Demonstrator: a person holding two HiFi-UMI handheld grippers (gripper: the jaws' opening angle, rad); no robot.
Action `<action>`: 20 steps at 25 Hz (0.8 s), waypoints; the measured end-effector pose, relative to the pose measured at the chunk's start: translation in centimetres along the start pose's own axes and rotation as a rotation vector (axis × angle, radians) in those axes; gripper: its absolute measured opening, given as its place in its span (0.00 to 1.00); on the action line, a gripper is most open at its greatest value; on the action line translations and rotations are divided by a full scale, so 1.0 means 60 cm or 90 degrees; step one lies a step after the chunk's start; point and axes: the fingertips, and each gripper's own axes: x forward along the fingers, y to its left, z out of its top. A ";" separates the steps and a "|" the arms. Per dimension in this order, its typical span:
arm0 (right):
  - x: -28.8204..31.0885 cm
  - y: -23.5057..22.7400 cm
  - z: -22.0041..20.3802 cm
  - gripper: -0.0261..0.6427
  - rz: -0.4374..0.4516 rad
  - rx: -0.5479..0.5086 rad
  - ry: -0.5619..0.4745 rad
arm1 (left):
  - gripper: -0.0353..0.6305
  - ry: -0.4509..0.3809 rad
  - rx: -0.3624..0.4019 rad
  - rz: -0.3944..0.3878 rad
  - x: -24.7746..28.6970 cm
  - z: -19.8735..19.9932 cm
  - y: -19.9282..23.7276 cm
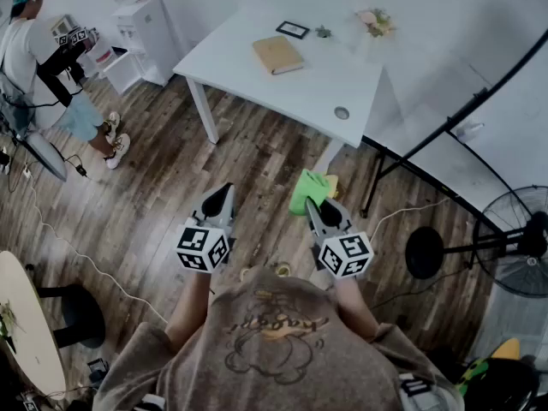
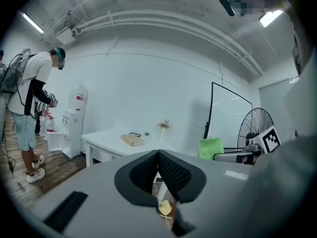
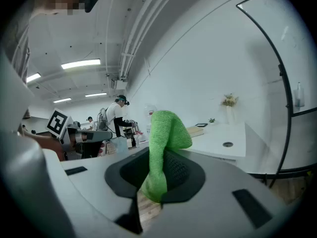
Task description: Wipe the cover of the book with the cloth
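Note:
A tan book (image 1: 277,55) lies closed on the white table (image 1: 257,75), well ahead of both grippers. In the left gripper view the book (image 2: 132,140) is small and distant; in the right gripper view it (image 3: 196,131) shows past the cloth. My right gripper (image 1: 311,206) is shut on a green cloth (image 1: 308,190), which stands up from between the jaws (image 3: 166,148). My left gripper (image 1: 223,193) is shut with nothing between its fingers (image 2: 158,155). Both are held low over the wooden floor, short of the table.
On the table stand a black picture frame (image 1: 293,30), a small plant (image 1: 323,32) and a flower vase (image 1: 377,21). A standing fan (image 1: 514,247) is at the right. Another person (image 1: 43,67) stands at the far left by white shelves (image 1: 141,28). Cables run across the floor.

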 end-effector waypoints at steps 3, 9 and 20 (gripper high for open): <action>0.009 0.005 -0.003 0.14 -0.004 0.002 0.000 | 0.06 0.002 0.001 -0.010 -0.001 0.002 0.006; 0.019 0.016 -0.005 0.14 -0.021 0.014 -0.008 | 0.06 0.003 0.009 -0.037 -0.003 0.009 0.019; 0.037 0.024 -0.038 0.15 -0.060 0.028 -0.002 | 0.06 0.006 0.017 -0.061 0.016 -0.006 0.062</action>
